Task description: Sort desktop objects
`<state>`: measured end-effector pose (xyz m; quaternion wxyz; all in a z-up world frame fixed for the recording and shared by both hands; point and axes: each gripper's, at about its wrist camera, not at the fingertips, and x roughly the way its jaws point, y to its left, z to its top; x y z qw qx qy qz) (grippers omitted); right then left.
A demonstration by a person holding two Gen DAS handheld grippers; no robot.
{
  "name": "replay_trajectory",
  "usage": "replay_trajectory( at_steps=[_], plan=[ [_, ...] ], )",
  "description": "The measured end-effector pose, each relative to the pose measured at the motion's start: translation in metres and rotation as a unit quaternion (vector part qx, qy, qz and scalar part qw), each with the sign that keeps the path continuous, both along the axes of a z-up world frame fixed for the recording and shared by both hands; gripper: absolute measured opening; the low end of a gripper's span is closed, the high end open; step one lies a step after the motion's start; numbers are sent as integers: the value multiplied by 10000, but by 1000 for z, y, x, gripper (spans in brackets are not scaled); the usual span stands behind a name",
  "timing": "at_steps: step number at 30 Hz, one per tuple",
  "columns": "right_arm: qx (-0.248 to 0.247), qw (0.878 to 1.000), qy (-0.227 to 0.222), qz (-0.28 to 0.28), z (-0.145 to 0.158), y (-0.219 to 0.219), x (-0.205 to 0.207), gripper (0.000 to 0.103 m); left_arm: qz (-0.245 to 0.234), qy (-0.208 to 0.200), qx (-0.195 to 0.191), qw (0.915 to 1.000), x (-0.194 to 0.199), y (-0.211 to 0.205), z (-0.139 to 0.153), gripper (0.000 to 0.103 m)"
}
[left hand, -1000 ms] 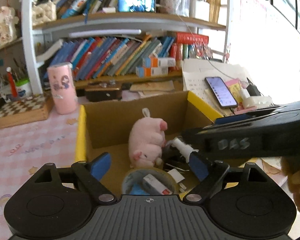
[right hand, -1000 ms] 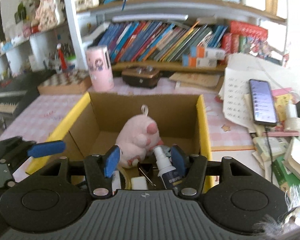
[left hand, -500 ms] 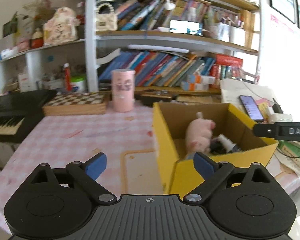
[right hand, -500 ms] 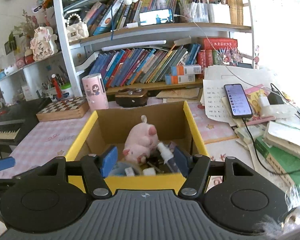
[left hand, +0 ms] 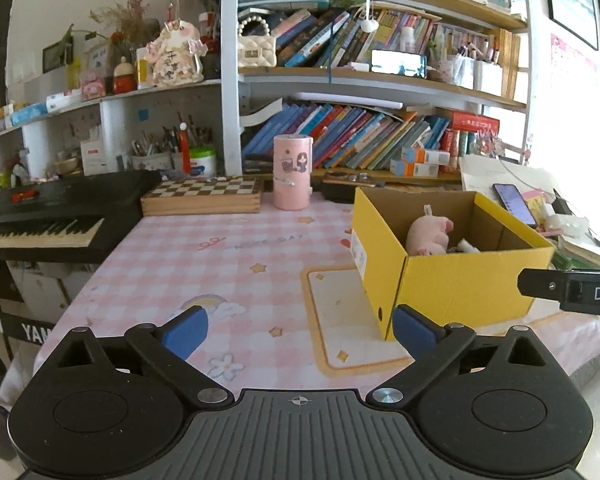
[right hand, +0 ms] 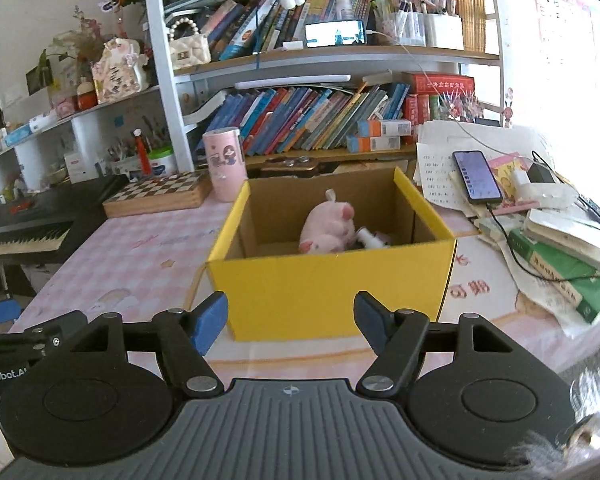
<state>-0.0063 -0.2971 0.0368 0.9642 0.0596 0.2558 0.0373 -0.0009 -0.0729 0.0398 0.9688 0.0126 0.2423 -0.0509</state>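
Both grippers' fingers spread, empty, pink pig in yellow box, keyboard clearer leftward

White letters "DA" stand on the black right gripper at the frame's edge. "enRobot.AI" is printed on the black left gripper. "YAM" shows on the black keyboard stand.

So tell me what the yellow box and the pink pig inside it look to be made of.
Yellow box: apparently cardboard, matte yellow outside, bare brown inside with folded flaps. Pink pig: seemingly plush fabric, soft, fuzzy and rounded, no shine.
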Motion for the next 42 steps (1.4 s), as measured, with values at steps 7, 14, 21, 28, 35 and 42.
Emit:
replay_trajectory(
  at_steps=[7,14,21,28,35,42],
  plan=[
    [-12,10000,-1,-64,-5,27,-39,68,91,-56,94,9999,-32,18,-4,101],
    [-239,9994,-98,-221,-13,48,-67,73,188,-134,258,9994,-55,32,-8,101],
    [-249,9994,139,-205,-22,61,-82,75,350,-48,175,9992,-67,46,-13,102],
    [-363,9990,223,-166,-27,70,-96,85,295,-9,128,9995,-76,51,-15,102],
    [-318,9989,266,-240,-30,72,-105,87,210,31,200,9996,-82,51,-17,102],
    [-212,9989,350,-250,-32,73,-109,88,61,32,231,9997,-88,49,-16,102]
  ],
)
